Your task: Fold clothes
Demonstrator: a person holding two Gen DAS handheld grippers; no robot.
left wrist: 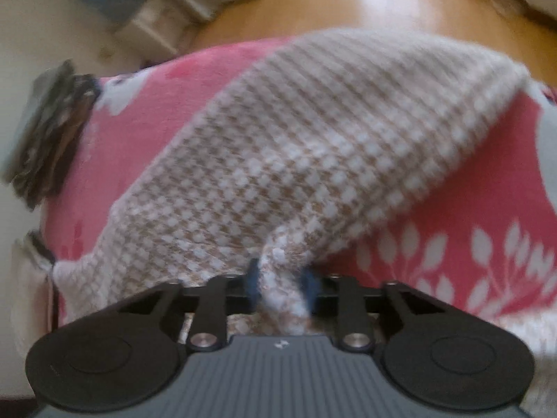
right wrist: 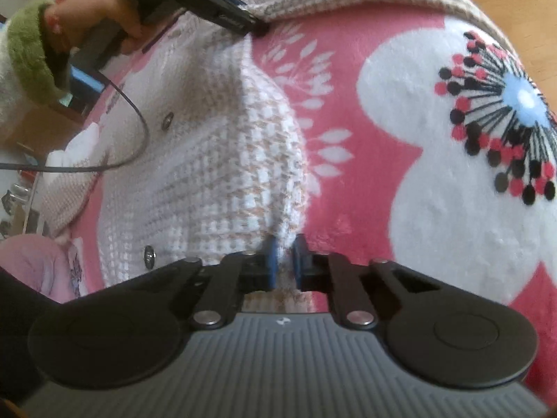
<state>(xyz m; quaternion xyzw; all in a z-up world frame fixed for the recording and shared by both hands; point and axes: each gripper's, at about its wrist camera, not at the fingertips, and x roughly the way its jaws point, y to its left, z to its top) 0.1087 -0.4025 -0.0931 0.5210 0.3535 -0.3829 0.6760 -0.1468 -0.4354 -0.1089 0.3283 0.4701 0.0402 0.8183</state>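
Here, two grippers, left gripper [left wrist: 282, 280] and right gripper [right wrist: 285, 261], fingers pinching one checked cardigan [right wrist: 222, 160].

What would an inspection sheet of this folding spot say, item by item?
Surface: pink floral blanket with white flowers, spread flat.
Job's things: beige-and-white knit cardigan with metal buttons, lying on the blanket, partly lifted at two edges.
Clutter: nothing seen on the blanket besides the cardigan.
Grippers: left gripper shut on a pinch of cardigan; right gripper shut on its near edge. A hand in a green cuff holds the left one.
Cables: black cable looping over the cardigan.
Surroundings: wooden floor, blurred furniture beyond.
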